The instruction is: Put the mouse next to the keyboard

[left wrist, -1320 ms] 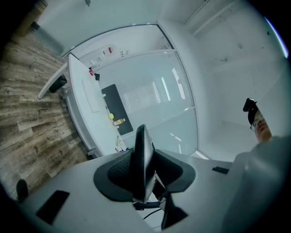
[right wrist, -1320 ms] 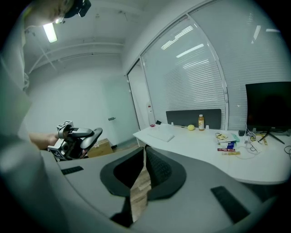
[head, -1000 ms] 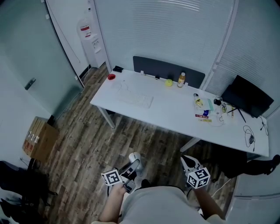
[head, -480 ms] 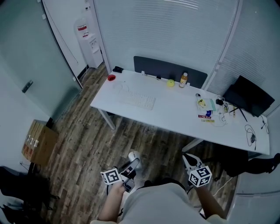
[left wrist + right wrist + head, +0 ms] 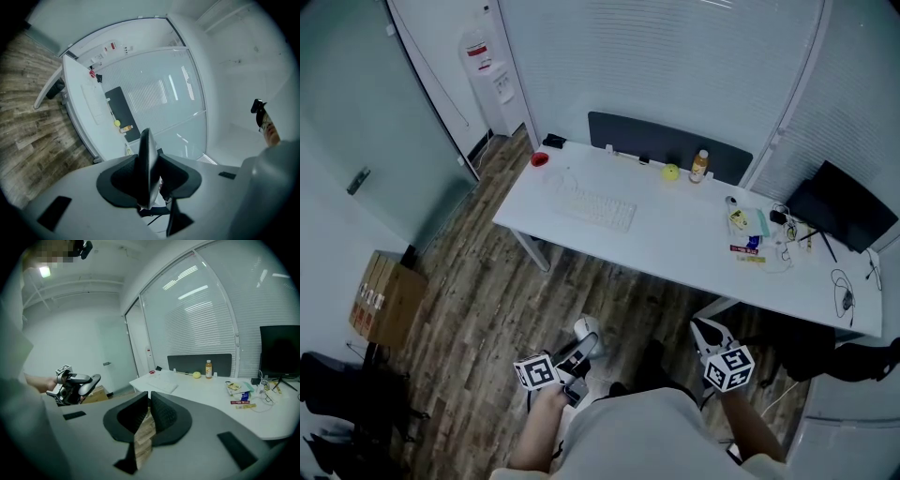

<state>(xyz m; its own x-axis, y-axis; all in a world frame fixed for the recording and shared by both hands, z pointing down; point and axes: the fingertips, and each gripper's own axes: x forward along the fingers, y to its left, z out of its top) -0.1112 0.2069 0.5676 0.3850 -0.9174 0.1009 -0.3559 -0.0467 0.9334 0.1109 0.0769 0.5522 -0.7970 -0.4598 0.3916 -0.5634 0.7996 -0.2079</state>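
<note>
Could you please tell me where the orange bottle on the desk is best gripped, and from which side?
Grip the bottle round its body, below the cap. It stands upright, with the dark screen behind it and a yellow ball close beside it, so probably come from the front edge of the desk.

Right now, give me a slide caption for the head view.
Person standing back from the white desk, mouse gripped in the left gripper, keyboard lying on the desk ahead.
</note>
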